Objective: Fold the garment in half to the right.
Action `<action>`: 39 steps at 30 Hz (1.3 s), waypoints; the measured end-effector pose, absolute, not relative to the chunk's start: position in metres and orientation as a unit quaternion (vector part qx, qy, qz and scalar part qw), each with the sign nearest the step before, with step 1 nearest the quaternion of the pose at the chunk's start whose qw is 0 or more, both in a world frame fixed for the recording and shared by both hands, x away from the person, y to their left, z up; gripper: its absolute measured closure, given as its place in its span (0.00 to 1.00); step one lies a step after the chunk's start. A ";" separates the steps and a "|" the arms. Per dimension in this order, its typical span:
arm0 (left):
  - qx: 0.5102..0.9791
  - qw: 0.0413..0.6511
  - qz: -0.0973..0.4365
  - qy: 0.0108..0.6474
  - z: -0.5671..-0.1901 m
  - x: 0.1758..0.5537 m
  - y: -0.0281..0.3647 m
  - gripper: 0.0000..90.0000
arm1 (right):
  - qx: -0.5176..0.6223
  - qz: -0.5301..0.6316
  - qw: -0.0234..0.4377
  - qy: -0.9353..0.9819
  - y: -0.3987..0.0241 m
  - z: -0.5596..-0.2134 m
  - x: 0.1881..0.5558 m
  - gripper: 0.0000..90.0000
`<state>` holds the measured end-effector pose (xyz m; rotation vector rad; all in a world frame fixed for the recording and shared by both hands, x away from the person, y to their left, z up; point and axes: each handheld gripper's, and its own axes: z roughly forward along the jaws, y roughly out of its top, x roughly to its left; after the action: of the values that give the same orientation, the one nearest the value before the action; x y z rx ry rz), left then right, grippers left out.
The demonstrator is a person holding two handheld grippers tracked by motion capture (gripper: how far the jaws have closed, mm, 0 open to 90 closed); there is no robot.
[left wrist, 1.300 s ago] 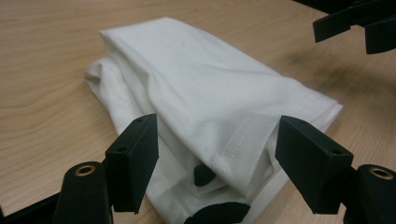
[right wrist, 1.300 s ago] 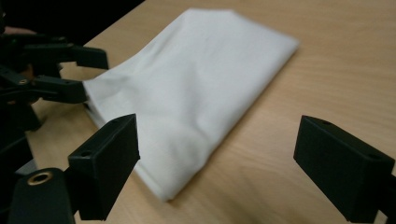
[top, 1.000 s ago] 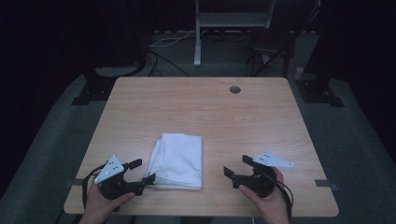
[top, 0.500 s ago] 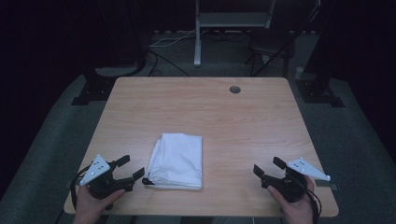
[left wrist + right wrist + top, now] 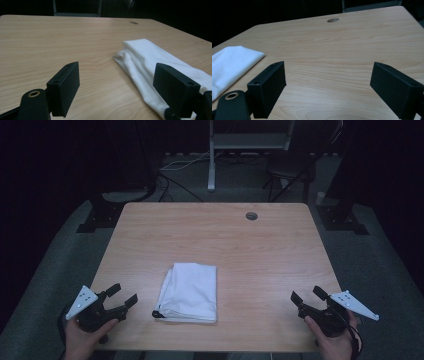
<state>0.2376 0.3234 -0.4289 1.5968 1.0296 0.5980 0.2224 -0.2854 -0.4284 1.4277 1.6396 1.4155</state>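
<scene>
- One folded white cloth [image 5: 189,291] lies flat on the wooden table [image 5: 215,240], toward the near edge and a little left of the table's middle.
- It looks neatly folded into a rectangle, layers stacked, the bunched edge at its near left corner. Judging from that, the folding seems done, with little or nothing left to do on the cloth itself.
- The left gripper [image 5: 119,296] sits at the near left corner of the table, just beside the cloth but apart from it. Its jaws are spread wide with nothing between them; in the left gripper view the cloth [image 5: 155,67] lies ahead and to one side of them.
- The right gripper [image 5: 307,296] sits at the near right corner of the table, well apart from the cloth. Its jaws are also spread and hold nothing; bare wood lies between them in the right gripper view.
- Count: one cloth, one table, two grippers, one round cable hole [image 5: 251,216] near the far edge of the table.
- Both grippers rest at the corners, which I read as the end of the work.
</scene>
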 end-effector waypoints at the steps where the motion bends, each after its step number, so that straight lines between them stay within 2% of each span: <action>1: 0.671 0.543 0.254 0.436 -0.429 0.238 0.325 0.24 | 0.532 0.523 0.272 0.608 -0.286 -0.429 0.222 0.14; 10: 0.651 0.539 0.263 0.466 -0.439 0.243 0.339 0.24 | 0.537 0.517 0.294 0.598 -0.295 -0.435 0.220 0.14; 39: 0.657 0.526 0.309 0.443 -0.438 0.238 0.324 0.24 | 0.522 0.506 0.321 0.607 -0.297 -0.443 0.218 0.14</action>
<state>0.2381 0.3237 -0.4384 1.5709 1.0606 0.7394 0.2182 -0.2974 -0.4431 1.3702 1.5939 1.3296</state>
